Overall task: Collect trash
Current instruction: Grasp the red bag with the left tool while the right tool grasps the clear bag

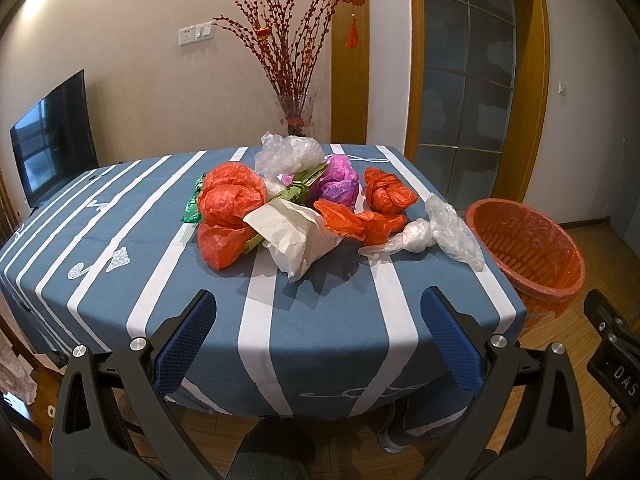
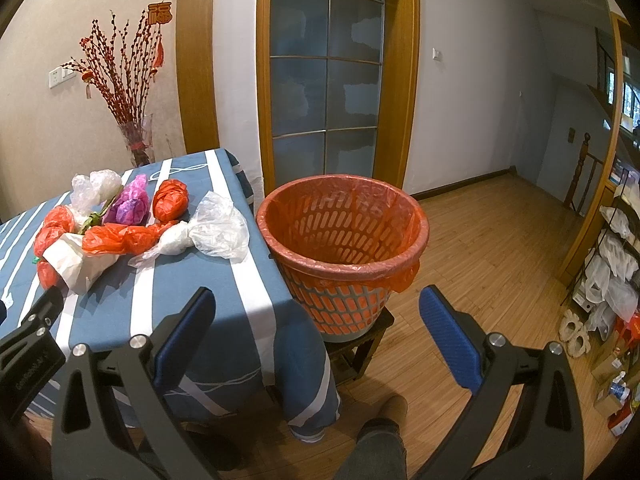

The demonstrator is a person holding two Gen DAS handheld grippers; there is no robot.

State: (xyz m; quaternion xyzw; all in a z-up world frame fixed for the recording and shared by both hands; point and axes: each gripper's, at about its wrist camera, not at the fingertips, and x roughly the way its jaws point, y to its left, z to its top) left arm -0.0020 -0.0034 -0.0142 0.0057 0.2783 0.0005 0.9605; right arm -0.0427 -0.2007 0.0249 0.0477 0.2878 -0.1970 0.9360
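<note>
Blue tabletop (image 1: 200, 240) with white stripes, cloth draped soft over the edge; nothing collected yet, judging by the bare liner inside the slotted plastic waste basket (image 2: 344, 232) just beside the table's corner. Whole pile of crumpled bags (image 1: 304, 208) left to clear: thin, crinkly film in orange, purple, green and clear, plus a stiffer white paper wad. Left gripper (image 1: 316, 340) and right gripper (image 2: 316, 340) both spread wide, holding nothing.

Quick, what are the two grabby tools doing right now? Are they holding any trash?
Left tool: open, holding nothing, hovering before the table.
Right tool: open, holding nothing, near the bin.
</note>
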